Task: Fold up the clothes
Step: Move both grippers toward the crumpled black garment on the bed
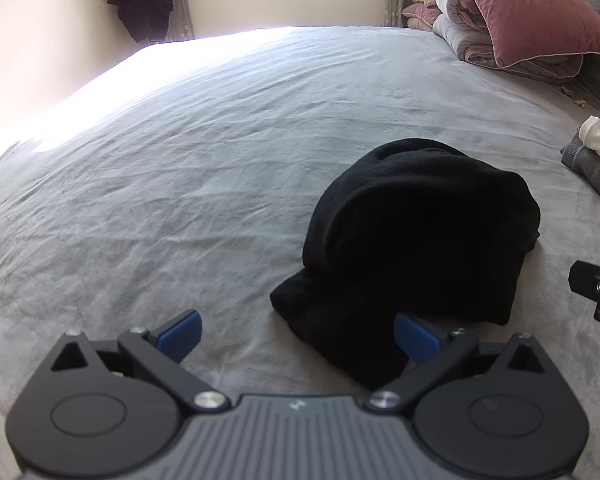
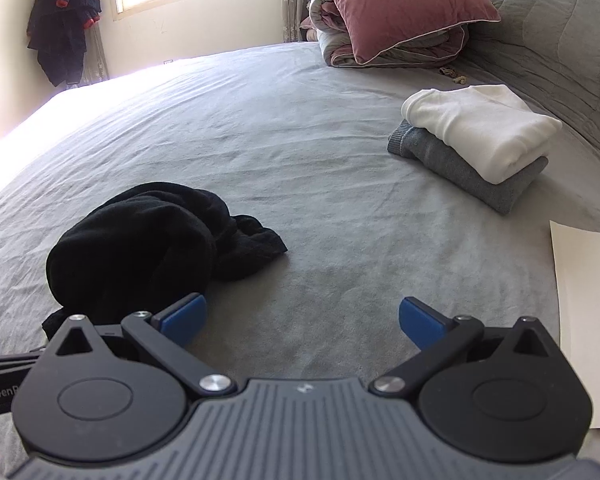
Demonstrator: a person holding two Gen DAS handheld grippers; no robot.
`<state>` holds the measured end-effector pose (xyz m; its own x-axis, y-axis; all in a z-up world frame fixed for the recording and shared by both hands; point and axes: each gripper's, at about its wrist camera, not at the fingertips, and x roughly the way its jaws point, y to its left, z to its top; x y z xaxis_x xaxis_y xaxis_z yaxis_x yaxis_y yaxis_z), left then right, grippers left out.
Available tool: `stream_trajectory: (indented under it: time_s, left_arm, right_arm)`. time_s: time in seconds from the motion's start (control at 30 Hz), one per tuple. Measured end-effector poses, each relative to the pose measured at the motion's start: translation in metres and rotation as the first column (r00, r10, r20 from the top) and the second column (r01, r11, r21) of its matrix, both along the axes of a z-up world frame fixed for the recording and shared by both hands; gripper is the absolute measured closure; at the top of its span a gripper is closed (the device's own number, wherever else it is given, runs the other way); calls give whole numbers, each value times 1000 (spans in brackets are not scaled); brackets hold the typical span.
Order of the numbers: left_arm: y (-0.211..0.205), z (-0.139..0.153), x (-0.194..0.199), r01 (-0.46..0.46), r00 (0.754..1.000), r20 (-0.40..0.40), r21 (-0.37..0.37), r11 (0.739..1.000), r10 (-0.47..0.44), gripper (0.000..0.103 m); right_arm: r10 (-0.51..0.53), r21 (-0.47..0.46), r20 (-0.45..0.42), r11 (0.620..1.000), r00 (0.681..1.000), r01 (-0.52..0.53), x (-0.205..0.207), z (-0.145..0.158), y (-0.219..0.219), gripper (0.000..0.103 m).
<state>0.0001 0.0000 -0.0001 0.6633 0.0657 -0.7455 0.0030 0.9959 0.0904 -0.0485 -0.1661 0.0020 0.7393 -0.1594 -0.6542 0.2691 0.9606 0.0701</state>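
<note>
A black garment (image 1: 416, 240) lies in a bunched heap on the grey bed sheet (image 1: 180, 160); in the right wrist view the same heap (image 2: 140, 248) sits at the left. My left gripper (image 1: 298, 336) hovers just short of its near edge, open, its right blue pad (image 1: 414, 338) over the cloth's near corner, nothing pinched. My right gripper (image 2: 302, 322) is open above bare sheet, to the right of the heap, its left blue pad (image 2: 184, 318) close beside the cloth. Part of the right gripper shows at the left wrist view's right edge (image 1: 598, 292).
A folded white garment (image 2: 484, 128) rests on a folded grey one (image 2: 460, 168) at the right. A sheet of pale paper (image 2: 588, 312) lies near the right edge. A pink pillow (image 2: 392, 4) on a rolled duvet (image 2: 340, 36) sits at the head. Dark clothes (image 2: 62, 20) hang by the window.
</note>
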Motion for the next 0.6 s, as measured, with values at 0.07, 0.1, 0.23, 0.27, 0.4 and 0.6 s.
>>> stream_trajectory:
  time_s: [0.07,0.1,0.23,0.27,0.4,0.6]
  left_arm:
    - [0,-1,2,7,1000,-13,-4,1000,-7,1]
    - [0,-2,3,11,1000,-19,-5,1000,-11,1]
    - [6,-2,3,13,1000,-6,-31,999,-14,1]
    - [8,-1,2,13,1000,-4,-28,1000,-13,1]
    - [0,-4,0,4,1000,11,13,1000,-4,1]
    - [4,-5,3,-13,1000,-2,11,1000,13,1]
  right_arm:
    - [1,-17,1,1000,1000,-1,-1,0,2,0]
    - [3,-31,-7,1000,1000,-3,0,-1,5,0]
    - [10,-24,-1,1000,1000,-10,-4,-4,3,0]
    - [9,-19,-13,1000,1000,-9,-2,-3,2,0]
    - [11,-9,-30,1000,999,-11,2,-1,-1,0]
    - [19,-12,-26,1000,999,-19,1,-1,-1,0]
